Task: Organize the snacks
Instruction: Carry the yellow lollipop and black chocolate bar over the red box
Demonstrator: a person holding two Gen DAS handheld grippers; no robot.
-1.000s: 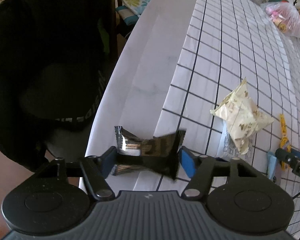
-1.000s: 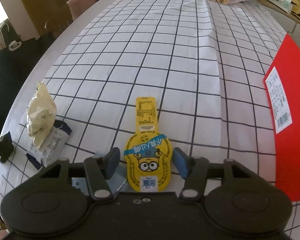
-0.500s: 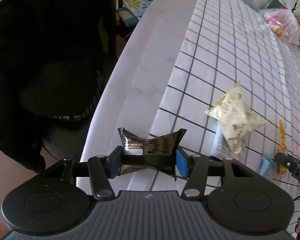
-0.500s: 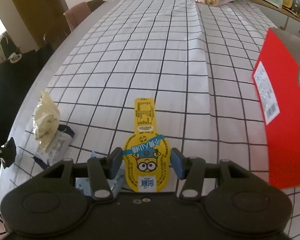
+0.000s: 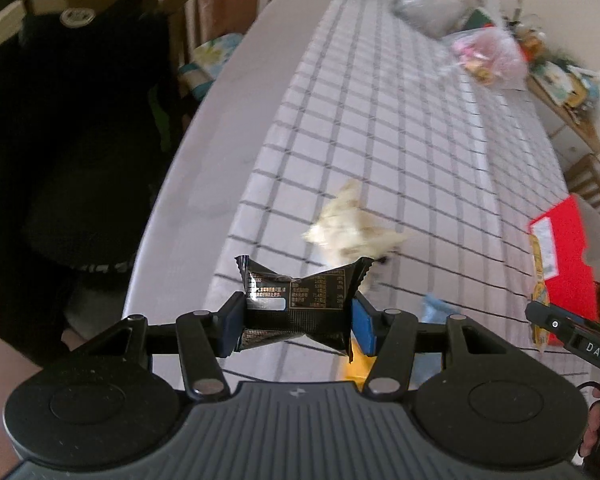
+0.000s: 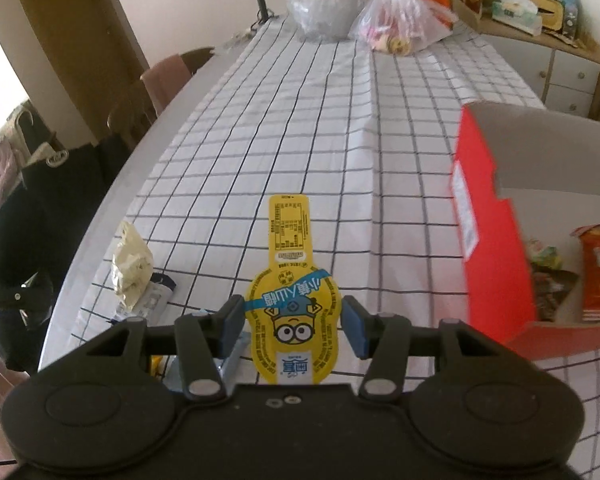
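Observation:
My left gripper (image 5: 298,324) is shut on a black snack packet (image 5: 300,304), held above the table's left front edge. My right gripper (image 6: 294,330) is shut on a yellow Minion snack pouch (image 6: 294,300), lifted above the checked tablecloth. The open red box (image 6: 496,240) stands at the right and holds several snack packets (image 6: 596,272). It also shows in the left wrist view (image 5: 564,256). A pale crumpled snack bag (image 6: 132,264) lies at the left on a white and blue packet (image 6: 156,300). The bag also shows in the left wrist view (image 5: 348,228).
Two plastic bags (image 6: 356,4) of goods sit at the table's far end. Chairs (image 6: 168,76) and dark clothing (image 5: 60,120) stand along the left side. A cabinet (image 6: 556,64) with clutter is at the back right. A light blue packet (image 5: 436,308) lies near the front edge.
Both grippers have lifted and tilted up with their snacks. The right one has moved toward the red box, whose inside now shows. The left view has swung right over the table.

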